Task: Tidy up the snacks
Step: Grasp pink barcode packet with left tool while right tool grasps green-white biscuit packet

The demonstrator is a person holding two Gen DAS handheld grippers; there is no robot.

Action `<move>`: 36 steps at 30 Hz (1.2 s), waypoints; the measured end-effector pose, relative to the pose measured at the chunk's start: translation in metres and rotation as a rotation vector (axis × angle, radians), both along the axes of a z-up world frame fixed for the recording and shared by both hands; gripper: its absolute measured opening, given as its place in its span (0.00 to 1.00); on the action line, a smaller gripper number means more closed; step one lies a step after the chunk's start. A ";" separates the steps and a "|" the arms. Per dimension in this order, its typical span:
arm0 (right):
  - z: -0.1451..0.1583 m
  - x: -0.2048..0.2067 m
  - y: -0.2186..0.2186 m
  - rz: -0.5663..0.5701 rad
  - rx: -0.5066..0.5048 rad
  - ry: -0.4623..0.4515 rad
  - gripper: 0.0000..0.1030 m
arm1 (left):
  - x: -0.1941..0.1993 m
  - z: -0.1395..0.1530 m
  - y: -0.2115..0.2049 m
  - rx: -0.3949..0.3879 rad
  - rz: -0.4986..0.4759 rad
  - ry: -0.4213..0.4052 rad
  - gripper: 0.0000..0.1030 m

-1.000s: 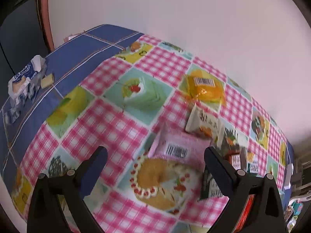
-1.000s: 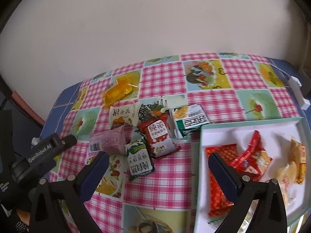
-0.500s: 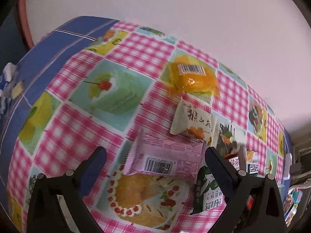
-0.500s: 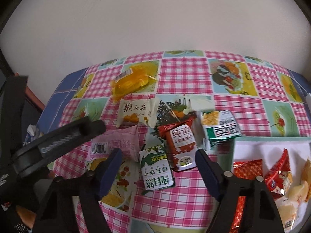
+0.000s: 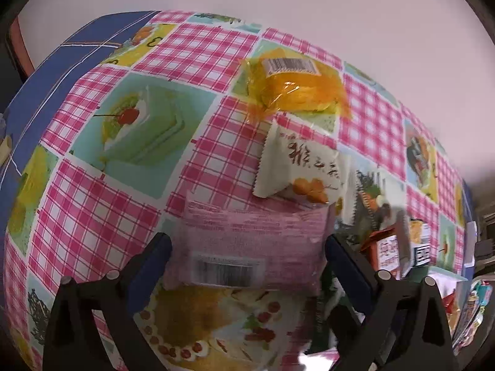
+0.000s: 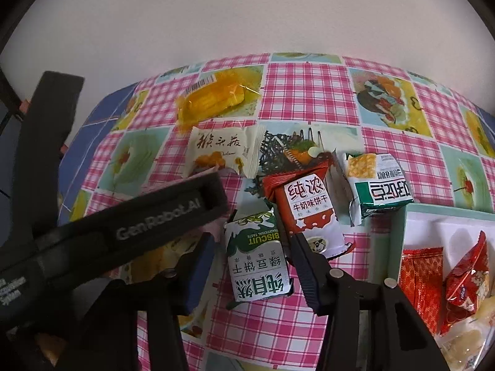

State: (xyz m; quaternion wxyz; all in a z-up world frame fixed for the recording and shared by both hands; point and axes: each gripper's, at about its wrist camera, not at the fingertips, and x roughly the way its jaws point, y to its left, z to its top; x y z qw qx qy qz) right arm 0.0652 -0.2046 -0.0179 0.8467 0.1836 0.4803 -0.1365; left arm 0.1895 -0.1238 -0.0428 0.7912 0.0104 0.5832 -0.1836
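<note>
**Two-Claw Packet Pickup**

Work over the worktop (image 6: 309,99), tray (image 6: 399,241) at right. Your left claw (image 5: 246,256) stands apart, straddling the pink packet (image 5: 247,241). Your right claw (image 6: 252,266) is closing around the green biscuit packet (image 6: 256,256); centre it, then lift.

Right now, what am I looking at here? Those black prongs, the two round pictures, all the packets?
There is no robot: a person holds a two-finger gripper in each hand, each with a wide-angle camera looking along its fingers. In the left view, the left gripper straddles a pink packet, jaws open. In the right view, the right gripper is closing around a green biscuit packet, not visibly squeezing it. On the checked tablecloth also lie a red packet, an orange one and a cream one. A white tray holds more snacks.
</note>
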 end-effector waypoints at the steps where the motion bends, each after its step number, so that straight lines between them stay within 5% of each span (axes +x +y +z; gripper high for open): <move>1: 0.000 0.000 0.000 0.005 0.003 -0.001 0.52 | 0.001 -0.002 0.000 -0.008 0.002 0.007 0.93; 9: -0.003 0.003 0.006 0.029 0.000 0.015 0.50 | 0.004 -0.004 0.009 0.003 0.017 0.019 0.81; 26: -0.020 0.005 0.007 -0.002 -0.016 0.048 0.41 | 0.008 -0.004 0.026 0.038 0.043 0.026 0.79; 36: -0.001 -0.001 0.002 -0.026 -0.013 0.022 0.41 | 0.005 0.010 0.037 0.005 0.071 0.019 0.72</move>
